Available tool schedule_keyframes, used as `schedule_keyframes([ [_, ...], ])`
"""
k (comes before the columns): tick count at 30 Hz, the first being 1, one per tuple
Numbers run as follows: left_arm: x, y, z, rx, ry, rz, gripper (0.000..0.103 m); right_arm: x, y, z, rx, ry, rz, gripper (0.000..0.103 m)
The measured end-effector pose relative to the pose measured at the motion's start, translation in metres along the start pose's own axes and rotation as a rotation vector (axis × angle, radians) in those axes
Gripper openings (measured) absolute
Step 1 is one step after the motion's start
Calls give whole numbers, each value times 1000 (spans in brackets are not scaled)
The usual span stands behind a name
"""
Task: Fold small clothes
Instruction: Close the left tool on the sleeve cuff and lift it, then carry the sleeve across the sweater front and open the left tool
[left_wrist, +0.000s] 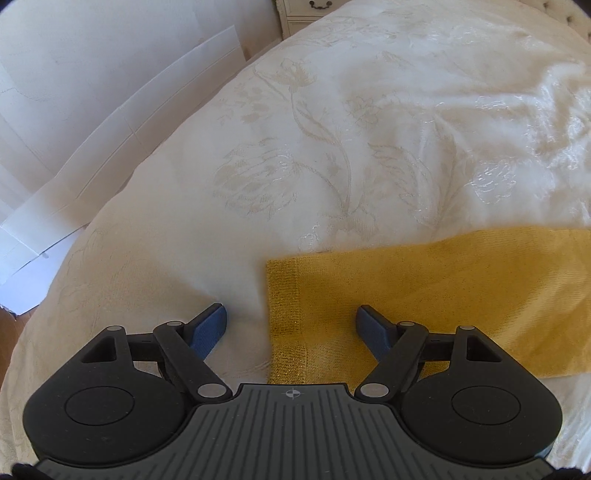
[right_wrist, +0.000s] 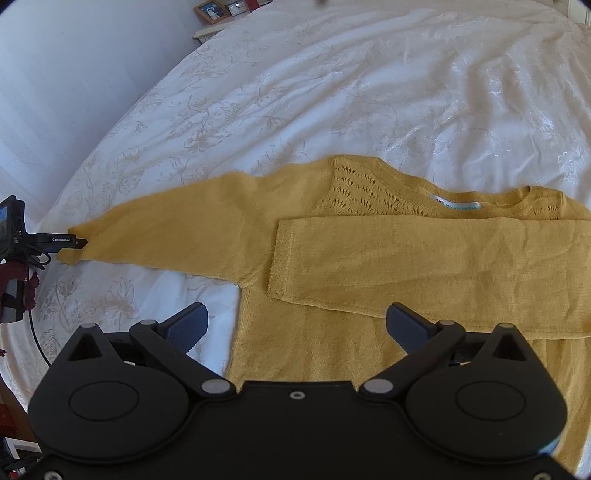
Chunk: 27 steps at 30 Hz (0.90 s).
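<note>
A mustard-yellow knit sweater (right_wrist: 332, 343) lies flat on the white bedspread (right_wrist: 332, 92). One sleeve (right_wrist: 424, 262) is folded across its chest; the other sleeve (right_wrist: 177, 229) stretches out to the left. My right gripper (right_wrist: 297, 325) is open and empty, hovering over the sweater's left side edge. My left gripper (left_wrist: 291, 328) is open and empty, straddling the ribbed cuff (left_wrist: 286, 321) of the outstretched sleeve (left_wrist: 443, 291). The left gripper's tip also shows at the cuff in the right wrist view (right_wrist: 79, 242).
The bed's left edge (left_wrist: 92, 229) drops to white panels (left_wrist: 110, 110) by the wall. A white nightstand (left_wrist: 306, 13) stands at the head of the bed, with picture frames (right_wrist: 210, 11) on it. Wood floor (left_wrist: 11, 321) shows lower left.
</note>
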<state>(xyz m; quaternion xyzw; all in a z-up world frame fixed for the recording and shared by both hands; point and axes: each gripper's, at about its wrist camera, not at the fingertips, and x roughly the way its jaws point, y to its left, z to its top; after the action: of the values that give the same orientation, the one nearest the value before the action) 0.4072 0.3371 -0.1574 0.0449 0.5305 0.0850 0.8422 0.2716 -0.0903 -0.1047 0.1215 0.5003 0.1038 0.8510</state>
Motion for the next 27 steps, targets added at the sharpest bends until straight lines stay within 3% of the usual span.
schedule_keyframes([
  [2, 1, 3, 1, -14, -17, -25, 68, 2, 0, 1, -1, 2, 0, 102],
  [4, 0, 9, 3, -55, -24, -48, 22, 3, 0, 1, 0, 2, 4, 102],
  [5, -2, 14, 3, -93, -13, -72, 16, 3, 0, 1, 2, 2, 7, 102],
  [8, -13, 24, 6, -170, -8, -123, 10, 2, -2, -1, 11, 1, 11, 102],
  [17, -83, -7, 21, -172, -102, -292, 8, -14, -12, -14, 16, -22, 25, 102],
  [27, -170, -106, 39, -123, -241, -489, 8, -41, -39, -40, 28, -54, 74, 102],
])
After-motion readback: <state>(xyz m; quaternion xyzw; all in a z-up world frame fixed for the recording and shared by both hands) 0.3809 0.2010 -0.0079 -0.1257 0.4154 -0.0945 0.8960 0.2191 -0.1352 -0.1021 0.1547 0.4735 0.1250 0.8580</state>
